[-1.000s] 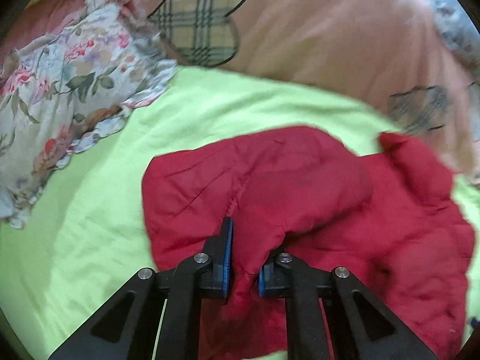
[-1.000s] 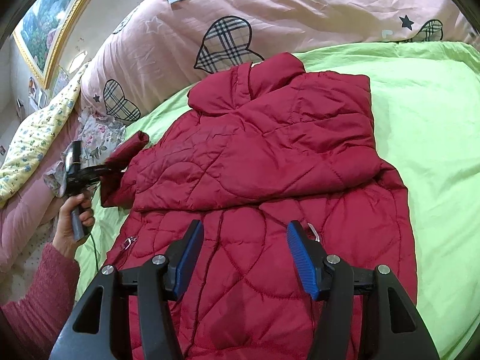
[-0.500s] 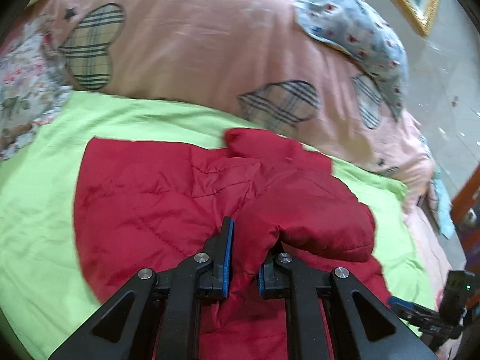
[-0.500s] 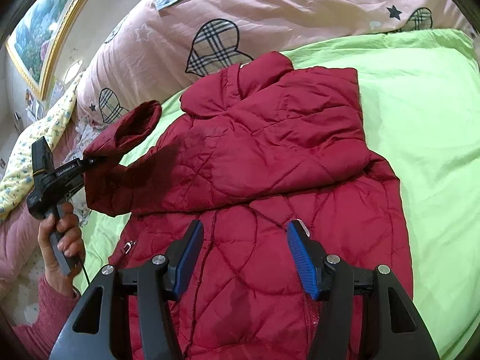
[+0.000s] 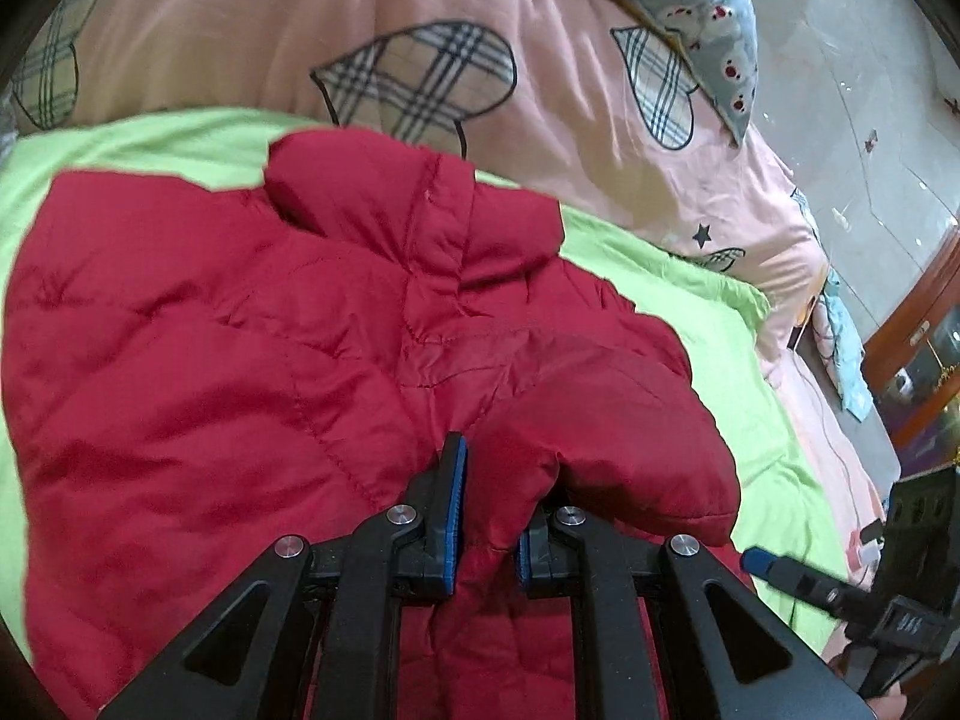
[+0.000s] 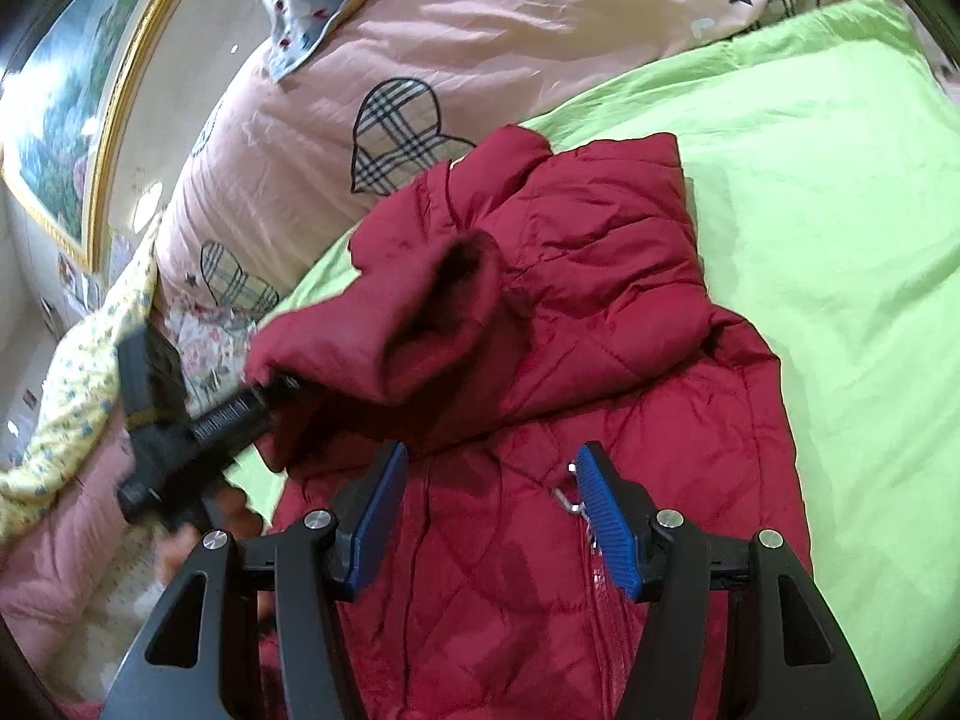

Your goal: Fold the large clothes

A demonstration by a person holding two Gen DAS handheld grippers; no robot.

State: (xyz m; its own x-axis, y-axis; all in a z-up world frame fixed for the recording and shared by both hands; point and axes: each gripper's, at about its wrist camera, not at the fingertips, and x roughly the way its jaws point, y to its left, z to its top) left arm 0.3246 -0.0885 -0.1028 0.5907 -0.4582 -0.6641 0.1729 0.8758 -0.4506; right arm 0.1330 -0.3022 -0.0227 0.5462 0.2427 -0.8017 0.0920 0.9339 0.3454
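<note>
L tool (image 6: 273,387) clamped on cuff end of red quilted jacket's (image 6: 600,312) sleeve (image 6: 420,324), sleeve lifted off bed, hanging over jacket body. Person's hand (image 6: 204,516) on L tool grip, blurred. Jacket lies flat on green bedsheet (image 6: 840,210), collar twd pink duvet (image 6: 480,42) w/ plaid hearts. R tool (image 6: 489,516) above jacket front nr zipper, jaws apart, nothing between pads. Framed picture (image 6: 54,120) on wall far left.

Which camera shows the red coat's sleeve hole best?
The right wrist view: the sleeve hangs from the left gripper, its dark opening facing the camera. The left wrist view shows only the sleeve's puffy outside, pinched between the jaws.
</note>
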